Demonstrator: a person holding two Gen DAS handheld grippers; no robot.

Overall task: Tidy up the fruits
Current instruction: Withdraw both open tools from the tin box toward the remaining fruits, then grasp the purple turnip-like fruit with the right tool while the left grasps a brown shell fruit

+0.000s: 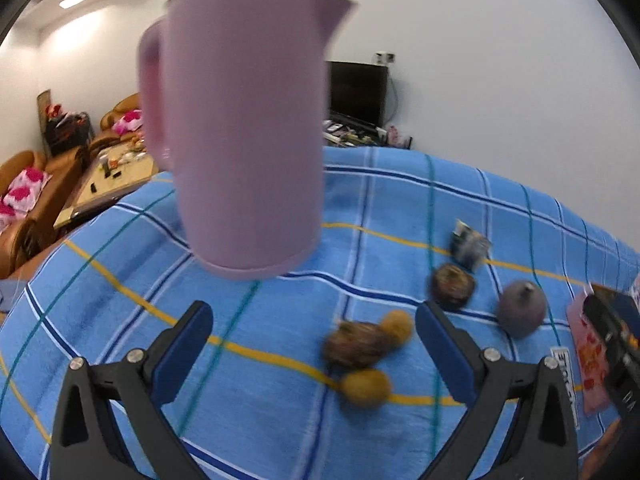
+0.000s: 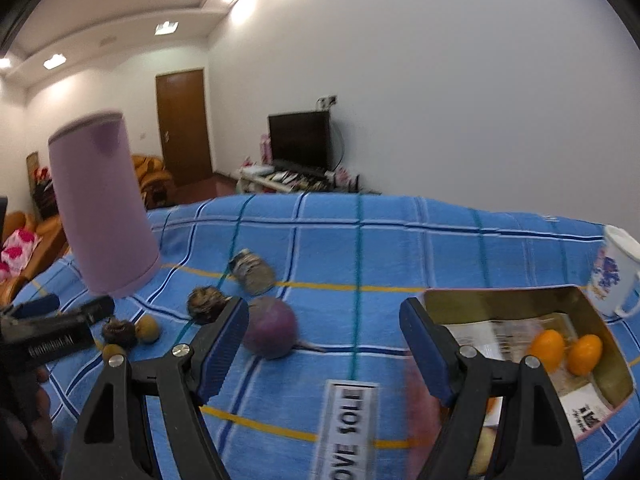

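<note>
Both my left gripper [image 1: 314, 344] and right gripper [image 2: 324, 344] hang open and empty. The purple fruit [image 2: 269, 329] lies on the cloth left of the box [image 2: 500, 300]; it looks firm, round, prone to rolling, so I'd pinch across its widest middle.

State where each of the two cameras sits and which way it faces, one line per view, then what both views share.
Left wrist: rides the left gripper, looking forward and down over the blue checked cloth at the pink kettle and small fruits; only its open fingers show.
Right wrist: rides the right gripper, facing the purple fruit and gold box; its open fingers show, plus the left gripper at left.
Shared: kettle, cloth, purple fruit, television.
</note>
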